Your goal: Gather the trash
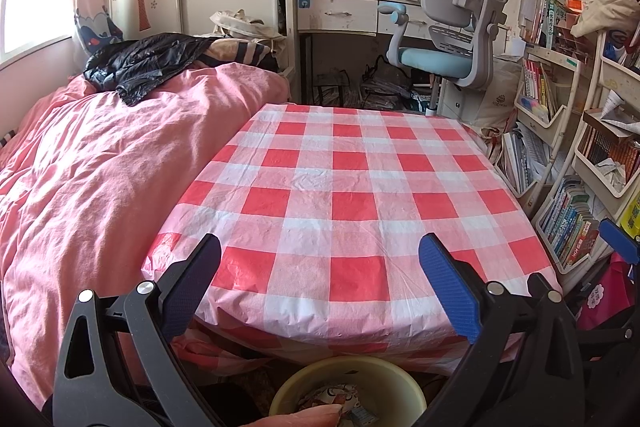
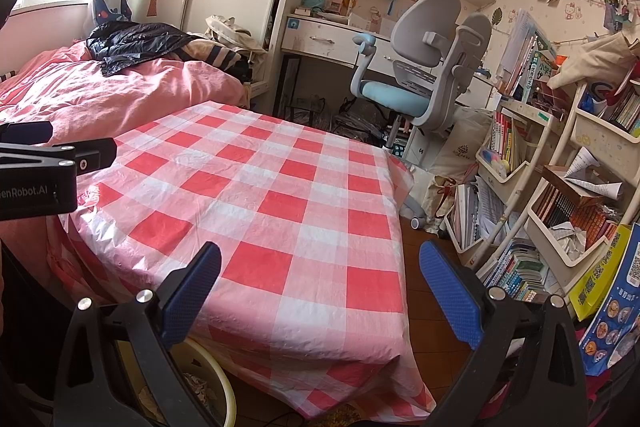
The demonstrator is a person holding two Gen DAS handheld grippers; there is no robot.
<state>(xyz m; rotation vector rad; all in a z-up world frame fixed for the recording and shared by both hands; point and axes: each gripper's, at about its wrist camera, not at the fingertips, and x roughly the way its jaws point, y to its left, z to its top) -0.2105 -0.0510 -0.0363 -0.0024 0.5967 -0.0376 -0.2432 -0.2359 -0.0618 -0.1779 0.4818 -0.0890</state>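
The checked table [image 1: 340, 187] gives you open room over its whole top. Left of the table, the pink bed [image 1: 100, 167] blocks you; right of it, crowded bookshelves [image 2: 560, 207]; behind it, the chair [image 1: 452, 39].

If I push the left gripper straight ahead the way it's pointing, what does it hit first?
Probably nothing soon: the open left gripper points out over the checkered tablecloth, which looks bare. Beyond the far edge stands the desk chair. Its height above the cloth is unclear.
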